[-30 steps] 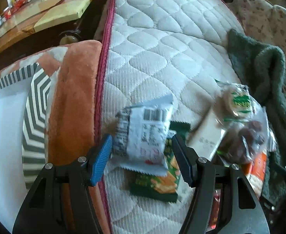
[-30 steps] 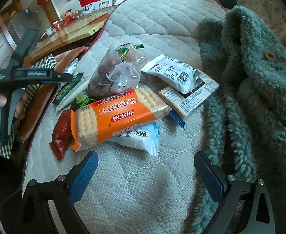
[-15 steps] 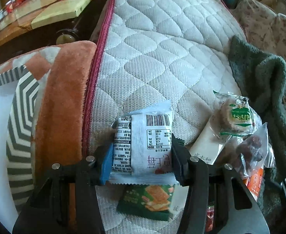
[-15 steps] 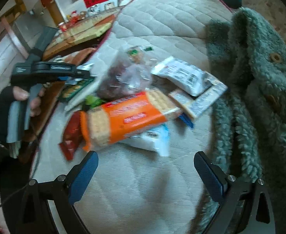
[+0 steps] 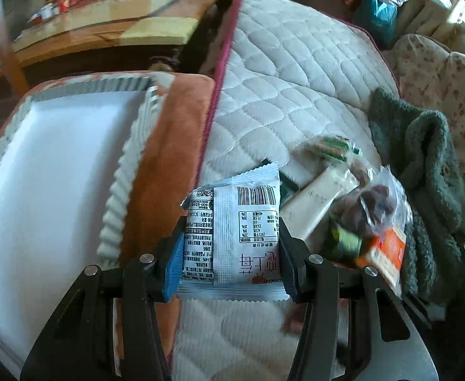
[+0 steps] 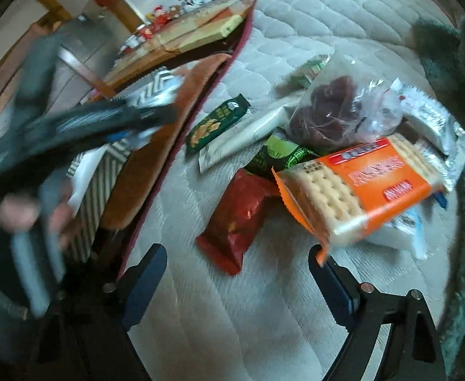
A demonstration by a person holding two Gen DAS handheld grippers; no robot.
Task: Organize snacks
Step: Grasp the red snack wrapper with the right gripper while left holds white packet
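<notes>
So on my left gripper [image 5: 231, 254] feed I've got the jaws clamped on a pale blue-white snack packet [image 5: 232, 238], a flat crinkly foil pouch with serrated ends. The blue pads are pressing both of its side edges. The back side faces the camera, with the barcode at the far end and the centre seam running straight away from me, so its long axis lines up with the fingers and the print reads upside down. It's held right over the maroon-piped edge of the quilted cream mattress [image 5: 296, 73]. To the left sits a fuzzy rust-orange fabric bin [image 5: 166, 171] with a grey ribbed inner rim and a plain white inside. The right wrist view shows what the left one mostly hides, namely the rest of the pile on the mattress: an orange cracker pack [image 6: 362, 187], long and blocky, lying diagonally with its near corner just above the right-hand finger; a glossy red pouch [image 6: 235, 219]; a slim dark green packet [image 6: 216, 123]; and a clear bag of dark wrinkly dried fruit [image 6: 337, 111]. My right gripper [image 6: 235, 282] has its jaws apart and closing in, with only bare quilting between them. That view also catches the left tool as a blurry dark smear, a hand [image 6: 20, 212] wrapped round its handle. A shaggy teal-grey fleece [image 5: 422, 171] lies bunched along the right side.
</notes>
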